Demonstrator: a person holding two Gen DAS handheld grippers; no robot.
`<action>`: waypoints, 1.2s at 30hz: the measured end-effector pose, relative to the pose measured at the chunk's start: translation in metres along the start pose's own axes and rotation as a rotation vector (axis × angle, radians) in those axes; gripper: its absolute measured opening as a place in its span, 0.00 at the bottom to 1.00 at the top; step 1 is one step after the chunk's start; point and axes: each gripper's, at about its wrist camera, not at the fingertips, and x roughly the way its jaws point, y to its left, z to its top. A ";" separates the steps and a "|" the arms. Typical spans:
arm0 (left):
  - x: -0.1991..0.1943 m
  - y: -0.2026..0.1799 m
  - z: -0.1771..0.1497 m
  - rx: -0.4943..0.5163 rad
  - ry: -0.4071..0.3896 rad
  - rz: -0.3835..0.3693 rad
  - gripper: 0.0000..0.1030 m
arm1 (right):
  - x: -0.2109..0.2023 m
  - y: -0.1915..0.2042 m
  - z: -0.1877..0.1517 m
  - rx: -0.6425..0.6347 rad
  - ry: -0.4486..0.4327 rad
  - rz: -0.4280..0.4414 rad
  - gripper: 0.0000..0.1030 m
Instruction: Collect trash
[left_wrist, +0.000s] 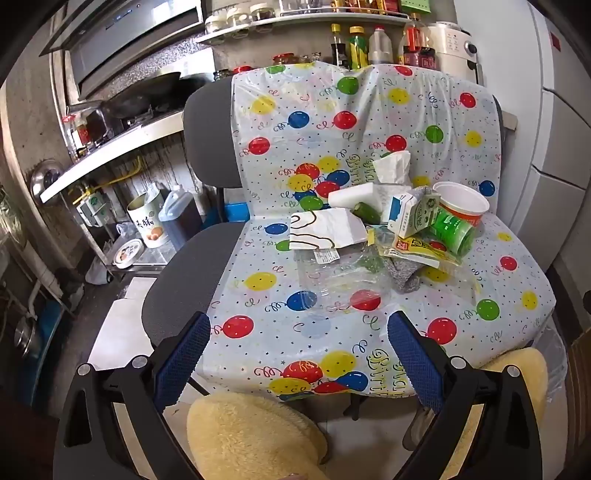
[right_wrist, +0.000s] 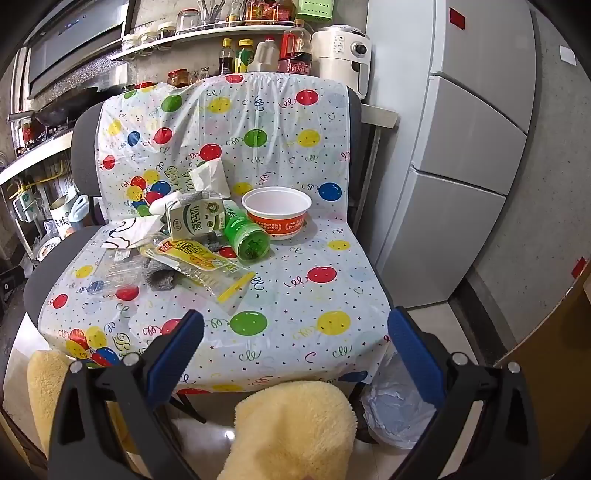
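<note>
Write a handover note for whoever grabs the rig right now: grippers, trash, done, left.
Left hand-held gripper: open, empty, short of the seat.
Right hand-held gripper: open, empty, short of the seat.
Trash piled on the balloon-print cover: noodle bowl, green bottle on its side, milk carton, yellow wrapper, tissues, clear plastic.
Lined bin on the floor, right of the chair.
Done: nothing visibly collected.
Left: all of it.

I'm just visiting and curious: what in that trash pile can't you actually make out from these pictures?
- Left wrist view: the green item is mostly hidden behind the milk carton.
- Right wrist view: the trash bin is partly covered by the right gripper.
- Both views: the snack wrapper print is too small to read.
</note>
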 end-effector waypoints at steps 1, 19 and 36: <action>0.000 0.000 0.000 0.001 -0.001 0.000 0.93 | 0.000 0.000 0.000 0.000 0.002 0.000 0.94; 0.000 -0.001 0.001 0.000 -0.004 0.007 0.93 | 0.003 -0.005 -0.002 0.006 0.004 0.001 0.94; 0.000 -0.002 0.000 0.001 -0.004 0.008 0.93 | 0.001 -0.009 -0.004 0.010 0.006 0.001 0.94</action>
